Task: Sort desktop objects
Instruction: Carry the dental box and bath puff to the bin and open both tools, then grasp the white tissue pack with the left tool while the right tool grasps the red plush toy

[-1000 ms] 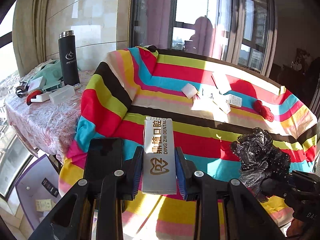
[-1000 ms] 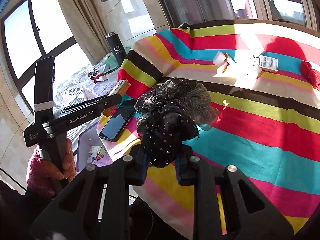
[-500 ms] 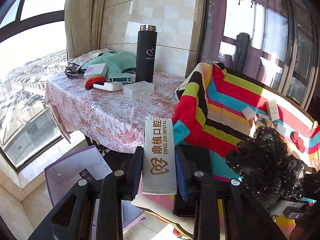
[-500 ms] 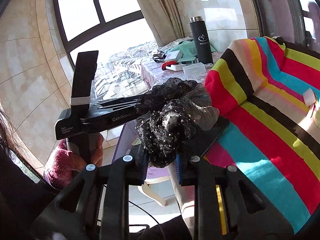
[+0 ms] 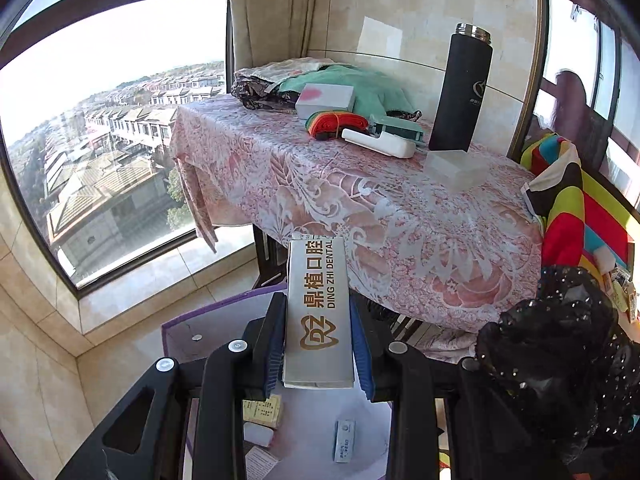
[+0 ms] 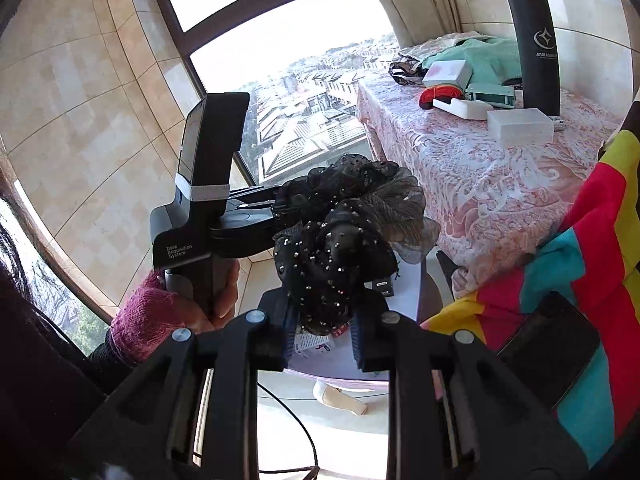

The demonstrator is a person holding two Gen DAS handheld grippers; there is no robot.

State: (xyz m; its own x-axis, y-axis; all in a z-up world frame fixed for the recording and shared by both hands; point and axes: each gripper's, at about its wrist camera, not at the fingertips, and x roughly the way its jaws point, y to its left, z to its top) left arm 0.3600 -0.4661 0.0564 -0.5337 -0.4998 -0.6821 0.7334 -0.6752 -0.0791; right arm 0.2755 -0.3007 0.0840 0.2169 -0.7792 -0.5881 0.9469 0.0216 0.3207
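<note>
Left to right in the left wrist view: a large window, a low purple-edged tray [image 5: 224, 312] on the floor holding small cards and packets, and the left gripper [image 5: 318, 344], its blue pads clamped on the long sides of a silver dental box [image 5: 318, 308] held lengthwise above the tray. Behind stands a pink-clothed side table [image 5: 360, 208] bearing a white case [image 5: 378, 145], a clear plastic box [image 5: 454, 168] and a black flask [image 5: 460, 92]. At far right, the striped tablecloth [image 5: 572, 216] and a black sequined scrunchie [image 5: 560, 344].

In the right wrist view the right gripper [image 6: 322, 340] pinches that scrunchie [image 6: 340, 248] between nearly closed pads, in the air over the same tray [image 6: 404, 280]; a hand [image 6: 208, 300] in a pink cuff grips the left tool's handle at left.

Progress, as a judgement: both items are lifted clear of the striped table and carried toward the side table or tray; neither is set down, so both placements remain. A dark phone [image 6: 548, 344] lies on the striped cloth, apparently unsorted.

Only the right view shows the holding hand and the phone; only the left view shows the box's printed face and the tray's loose contents.
</note>
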